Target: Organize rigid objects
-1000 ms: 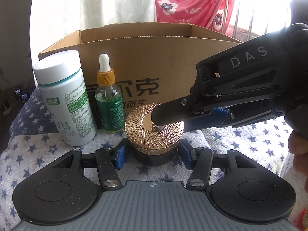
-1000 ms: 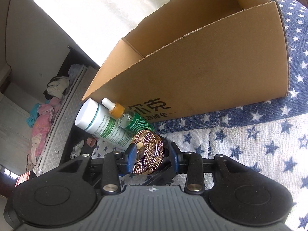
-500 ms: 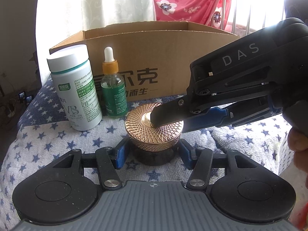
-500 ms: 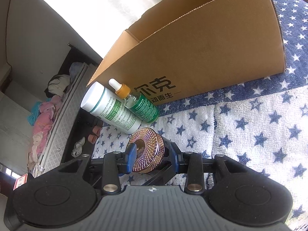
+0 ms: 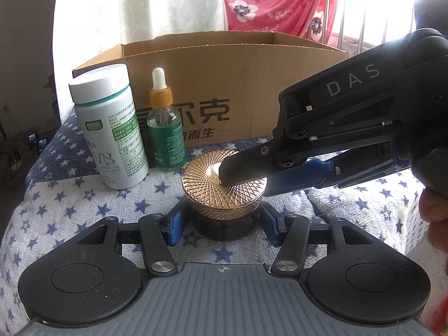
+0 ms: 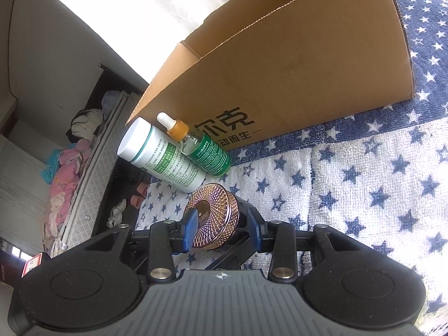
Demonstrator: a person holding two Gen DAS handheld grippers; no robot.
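Observation:
A round jar (image 5: 224, 193) with a gold lattice lid and a dark base sits between the blue pads of my left gripper (image 5: 222, 221), which press on its two sides. My right gripper (image 5: 243, 176) comes in from the right, one finger flat across the lid's middle and the blue one lower down by the lid's edge. In the right wrist view the right gripper (image 6: 221, 225) clamps the jar (image 6: 215, 215) top to bottom. Whether the jar rests on the star-patterned cloth (image 5: 70, 196) or hangs just above it I cannot tell.
A white pill bottle (image 5: 112, 128) and a green dropper bottle (image 5: 165, 134) stand left of the jar, against an open cardboard box (image 5: 238, 84). A person's hand (image 5: 434, 204) shows at the right edge. The cloth's left edge (image 6: 145, 196) drops to the floor.
Both grippers, still holding the jar, have drawn back a little from the box and the bottles, which now look farther off. Neither grip has changed.

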